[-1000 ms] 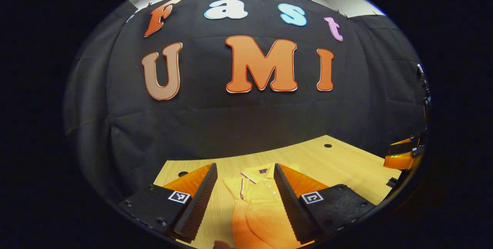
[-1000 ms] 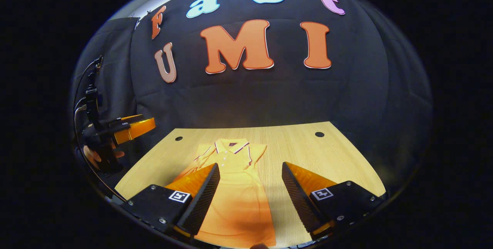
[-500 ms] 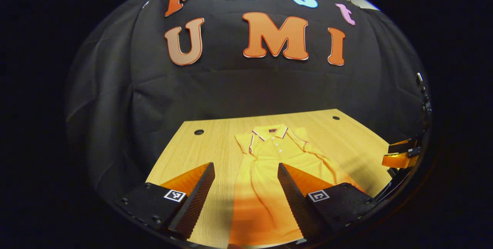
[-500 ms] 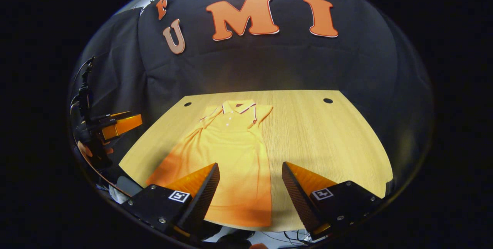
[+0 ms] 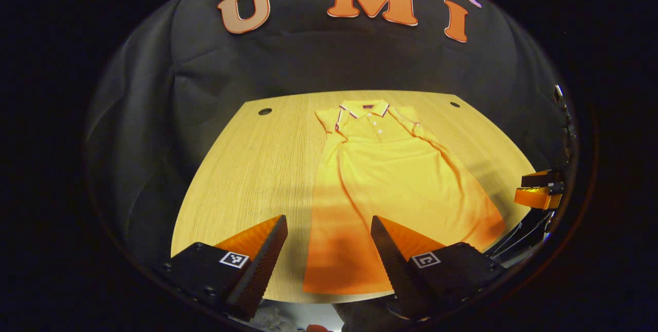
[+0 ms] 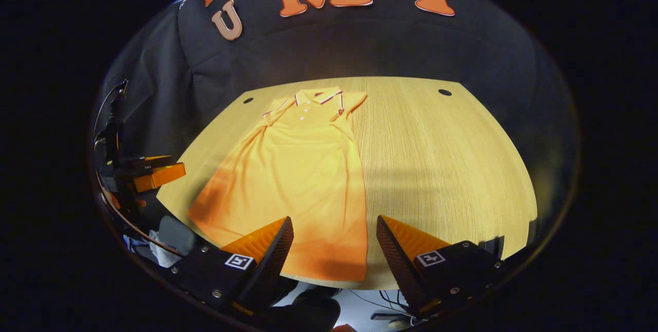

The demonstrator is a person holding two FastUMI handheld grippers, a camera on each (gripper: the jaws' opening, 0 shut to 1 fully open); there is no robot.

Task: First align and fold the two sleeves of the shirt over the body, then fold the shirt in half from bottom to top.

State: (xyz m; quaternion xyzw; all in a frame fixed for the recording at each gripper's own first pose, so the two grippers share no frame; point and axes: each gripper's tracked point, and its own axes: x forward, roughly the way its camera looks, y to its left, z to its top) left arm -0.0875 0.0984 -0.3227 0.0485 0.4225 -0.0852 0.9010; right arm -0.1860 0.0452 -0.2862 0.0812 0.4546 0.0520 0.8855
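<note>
A yellow polo shirt (image 5: 390,167) lies flat and face up on a pale wood-grain worktop (image 5: 247,167), its collar toward the black cloth wall (image 5: 318,59) and its hem at the near edge. The knit fabric looks soft and matte, with shallow creases running lengthwise down the body. The collar (image 5: 366,109) is trimmed with thin dark and white stripes, and a short placket carries small pale buttons. Both short sleeves are tucked close in to the shoulders, and the body widens from collar to hem, so the garment spreads in a long flared shape. In the left gripper view it lies right of the worktop's middle; in the right gripper view the shirt (image 6: 298,167) lies left of centre, with bare worktop (image 6: 442,157) on the other side. Two small round dark holes mark the far corners of the board.

The left gripper (image 5: 329,221) hangs above the near edge with its ribbed, wedge-shaped fingers spread apart and nothing between them, the hem visible in the gap. The right gripper (image 6: 334,221) is likewise parted and empty over the hem. Square printed markers sit on the dark finger mounts. In the right gripper view the other gripper appears at the far left edge, off the worktop.
</note>
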